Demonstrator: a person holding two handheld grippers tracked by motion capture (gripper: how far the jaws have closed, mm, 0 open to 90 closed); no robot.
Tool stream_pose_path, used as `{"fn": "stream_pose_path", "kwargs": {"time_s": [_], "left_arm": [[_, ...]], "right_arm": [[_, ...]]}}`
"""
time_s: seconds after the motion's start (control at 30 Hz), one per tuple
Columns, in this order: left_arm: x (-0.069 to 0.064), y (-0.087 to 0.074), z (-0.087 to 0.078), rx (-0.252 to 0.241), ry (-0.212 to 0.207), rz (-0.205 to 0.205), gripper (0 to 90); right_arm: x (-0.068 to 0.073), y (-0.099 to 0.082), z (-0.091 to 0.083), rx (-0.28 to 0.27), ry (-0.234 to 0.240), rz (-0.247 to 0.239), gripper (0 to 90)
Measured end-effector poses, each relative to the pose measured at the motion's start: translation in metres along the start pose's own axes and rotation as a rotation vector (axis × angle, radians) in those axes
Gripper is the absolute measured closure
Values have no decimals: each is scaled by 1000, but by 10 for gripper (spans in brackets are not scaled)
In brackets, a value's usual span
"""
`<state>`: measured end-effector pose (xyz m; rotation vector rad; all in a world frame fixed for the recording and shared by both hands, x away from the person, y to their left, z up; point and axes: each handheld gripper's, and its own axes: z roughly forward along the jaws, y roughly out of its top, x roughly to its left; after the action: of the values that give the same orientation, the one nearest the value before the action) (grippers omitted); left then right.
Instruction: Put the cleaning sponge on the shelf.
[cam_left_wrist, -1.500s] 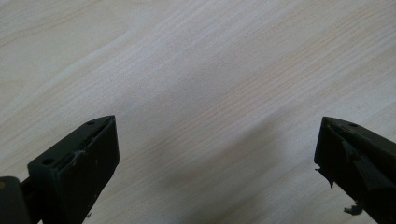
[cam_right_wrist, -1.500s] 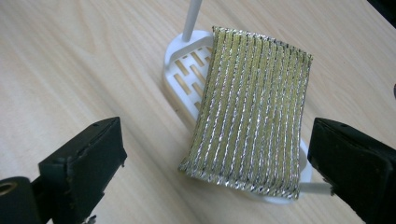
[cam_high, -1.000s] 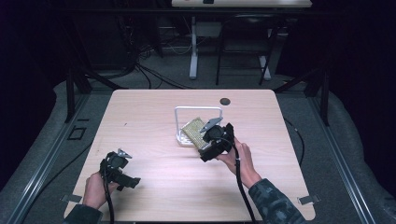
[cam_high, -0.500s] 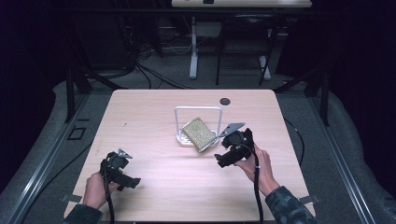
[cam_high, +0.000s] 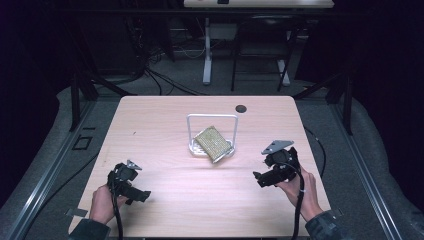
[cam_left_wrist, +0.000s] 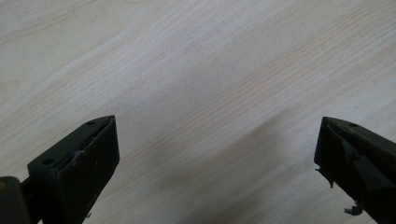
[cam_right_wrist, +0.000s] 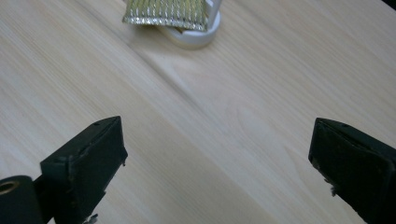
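Item: gold woven pouch (cam_high: 213, 143), leaning tilted in the white wire rack (cam_high: 212, 118) at mid-worktop (cam_high: 165, 195), seemingly settled, though its far edge is hard to read. My right claw (cam_high: 260, 178) hangs wide and empty nearby; my left claw (cam_high: 141, 196) likewise wide, well apart. Best practice: withdraw low and clear of the rack.

Both grippers are black. The left gripper (cam_high: 131, 186) and the right gripper (cam_high: 270, 175) each trail a black cable and carry a grey three-cornered plate on top. Their blocky jaws show small screw holes. Dark patterned sleeves cover the forearms.
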<state>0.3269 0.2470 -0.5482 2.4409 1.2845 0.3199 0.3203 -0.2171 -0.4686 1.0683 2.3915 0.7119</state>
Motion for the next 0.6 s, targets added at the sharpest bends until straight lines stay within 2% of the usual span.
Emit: {"fn": "stream_pose_path", "kwargs": {"time_s": [0.23,0.53,0.6], "left_arm": [[0,0,1,4,-1,4,0],[-1,1,1,3,-2,7,0],[-1,1,1,4,-3,6,0]], "right_arm": [[-12,-29,-7,8,-12,64,39],[-22,-67,-2,30,-28,150,45],[-23,-73,-1,49,-28,162,49]]}}
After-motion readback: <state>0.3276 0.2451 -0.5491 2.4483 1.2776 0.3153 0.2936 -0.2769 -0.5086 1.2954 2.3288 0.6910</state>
